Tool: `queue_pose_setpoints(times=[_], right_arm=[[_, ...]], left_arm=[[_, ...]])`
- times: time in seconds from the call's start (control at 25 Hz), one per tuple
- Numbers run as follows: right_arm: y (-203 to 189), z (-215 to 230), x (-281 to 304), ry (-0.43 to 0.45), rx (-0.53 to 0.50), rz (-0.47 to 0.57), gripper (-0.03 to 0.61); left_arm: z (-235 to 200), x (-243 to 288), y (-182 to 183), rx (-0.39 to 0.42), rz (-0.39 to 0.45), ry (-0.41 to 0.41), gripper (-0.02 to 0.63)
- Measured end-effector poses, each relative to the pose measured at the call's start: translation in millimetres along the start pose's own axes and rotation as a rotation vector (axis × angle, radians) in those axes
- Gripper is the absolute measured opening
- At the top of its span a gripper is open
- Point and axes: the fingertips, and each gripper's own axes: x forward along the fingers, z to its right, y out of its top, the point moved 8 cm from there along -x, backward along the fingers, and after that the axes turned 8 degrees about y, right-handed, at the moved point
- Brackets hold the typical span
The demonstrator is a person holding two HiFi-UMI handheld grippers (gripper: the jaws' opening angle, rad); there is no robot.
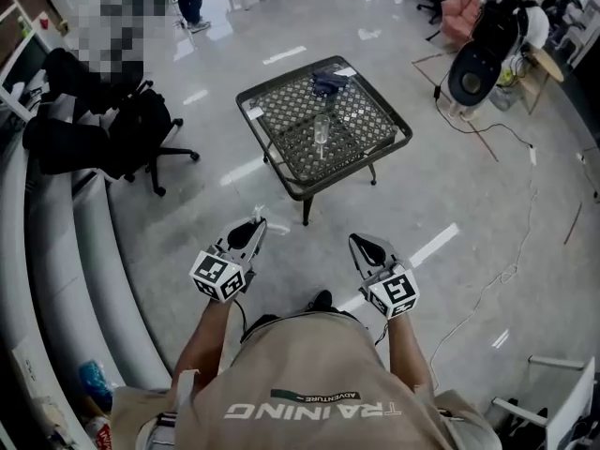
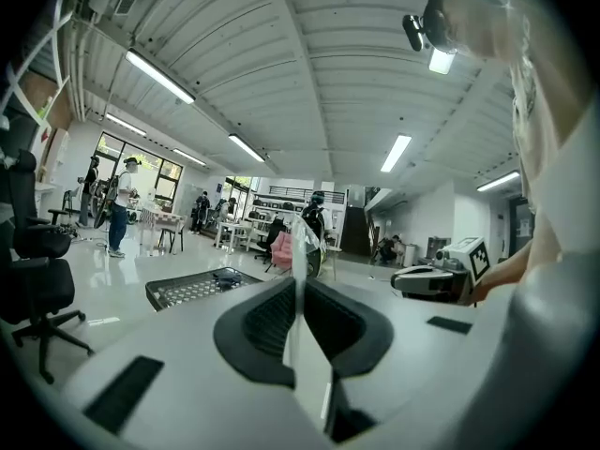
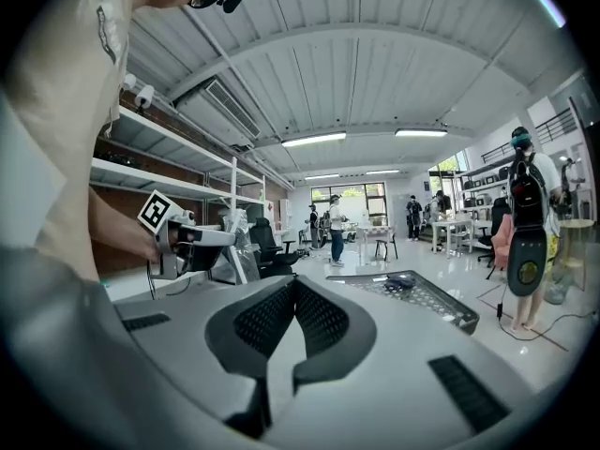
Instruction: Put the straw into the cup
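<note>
A clear cup [image 1: 322, 133] stands upright near the middle of the black mesh table [image 1: 281, 167], some way ahead of both grippers. My left gripper [image 1: 256, 229] is shut on a thin pale straw [image 2: 297, 251], which rises upright between its pads [image 2: 274, 319]. The straw's top shows just above the jaw tips in the head view. My right gripper [image 1: 362, 244] is level with the left one and a little to its right, shut with nothing in it [image 3: 293, 284]. Each gripper view shows the other gripper [image 2: 436, 280] [image 3: 195, 238] and the table [image 2: 187, 290] [image 3: 427, 301] off to the side.
A dark small object [image 1: 328, 82] lies at the table's far edge. A black office chair [image 1: 141, 125] and grey curved bench [image 1: 56, 251] are at the left. Cables [image 1: 497, 270] run across the floor at the right, by a black round device [image 1: 476, 71]. People stand far off.
</note>
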Motion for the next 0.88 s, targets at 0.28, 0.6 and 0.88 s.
queue_pose_setpoints(times=[0.28,0.6,0.88], right_arm=[[3.3,30.9,11.3,0.052,-0.032,0.005,0.018],[-8.1,58.4,11.5,0.049,0.000,-0.011,0.018],[-4.3,74.8,32.9,0.046,0.007,-0.010,0.018]], left_arm=[[10.6,42.4,17.6,0.025,0.029,0.016,0.040],[10.9,63.3,15.8,0.032,0.015,0.004,0.040],[-9.7,78.9,15.8,0.018,0.004,-0.001,0.040]])
